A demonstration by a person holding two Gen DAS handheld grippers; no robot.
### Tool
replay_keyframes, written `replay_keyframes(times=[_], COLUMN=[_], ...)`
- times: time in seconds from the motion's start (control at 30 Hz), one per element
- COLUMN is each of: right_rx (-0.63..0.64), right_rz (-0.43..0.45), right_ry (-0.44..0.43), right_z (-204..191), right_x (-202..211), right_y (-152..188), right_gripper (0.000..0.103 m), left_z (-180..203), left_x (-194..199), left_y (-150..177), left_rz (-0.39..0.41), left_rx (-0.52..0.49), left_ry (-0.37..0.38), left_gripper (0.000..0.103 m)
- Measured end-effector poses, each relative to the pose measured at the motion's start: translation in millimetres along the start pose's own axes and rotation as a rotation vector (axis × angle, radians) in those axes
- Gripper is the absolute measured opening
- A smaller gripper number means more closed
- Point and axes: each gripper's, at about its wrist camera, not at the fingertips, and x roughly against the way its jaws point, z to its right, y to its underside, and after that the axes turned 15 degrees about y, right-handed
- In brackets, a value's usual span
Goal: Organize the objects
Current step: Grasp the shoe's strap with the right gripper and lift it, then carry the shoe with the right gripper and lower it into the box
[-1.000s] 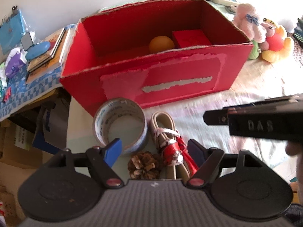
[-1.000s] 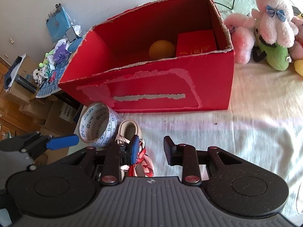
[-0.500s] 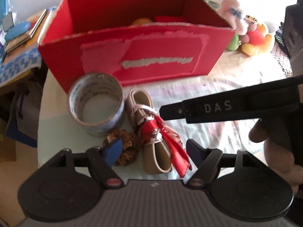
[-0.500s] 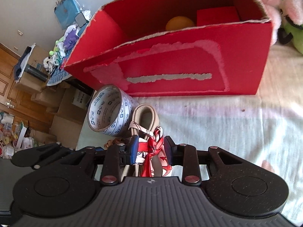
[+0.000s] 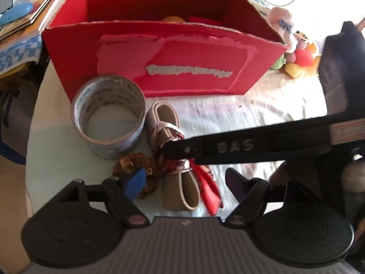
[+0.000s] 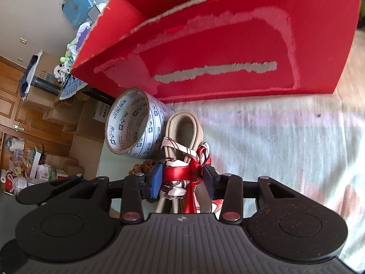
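Now R tongs (image 6: pixel 183 180) pinch belt bundle (image 6: pixel 182 150) crosswise; loop toward red box (image 6: pixel 228 52).

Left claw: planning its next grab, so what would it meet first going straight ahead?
Probably the beige strap bundle between the left claw's open fingers, with the right claw on it; depth unclear.

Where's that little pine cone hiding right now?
In the left wrist view the pine cone lies on the cloth in front of the tape roll, left of the looped belt, partly behind the blue fingertip.
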Motion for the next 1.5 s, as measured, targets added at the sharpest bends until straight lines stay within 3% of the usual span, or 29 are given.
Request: replay_keyframes(times=[0.2, 0.4, 0.6, 0.87, 0.97, 1.2, 1.33, 1.5], right_rx=[-0.002, 0.0, -0.052, -0.103, -0.116, -0.134, -0.137, -0.112], right_rz=[-0.019, 0.0, 0.023, 0.129, 0.185, 0.357, 0.45, 0.564], right_ry=[-0.001, 0.001, 0.022, 0.085, 0.091, 0.12, 0.114, 0.077], right_z=[-1, 6, 28, 64, 73, 75, 69, 55], right_x=[-10, 0, 12, 53, 73, 123, 146, 163], right_y=[0, 2, 7, 12, 18, 19, 8, -21], right_gripper=[0.043, 0.028, 0.026, 0.025, 0.025, 0.025, 0.025, 0.025], left_z=[-1, 5, 7, 41, 64, 112, 124, 124], left_x=[-1, -11, -32, -49, -47, -18, 7, 39], left_y=[-1, -6, -15, -29, -36, -56, -75, -107], left_rz=[-0.008, -0.039, -0.108, -0.155, -0.138, -0.054, 0.015, 0.131], left_rx=[-0.025, -0.068, -0.06, -0.205, -0.308, -0.511, -0.568, -0.611], left_ry=[0.035, 0.045, 0.121, 0.187, 0.193, 0.288, 0.324, 0.315], left_gripper=[0.077, 0.077, 0.077, 0.066, 0.062, 0.062, 0.062, 0.062])
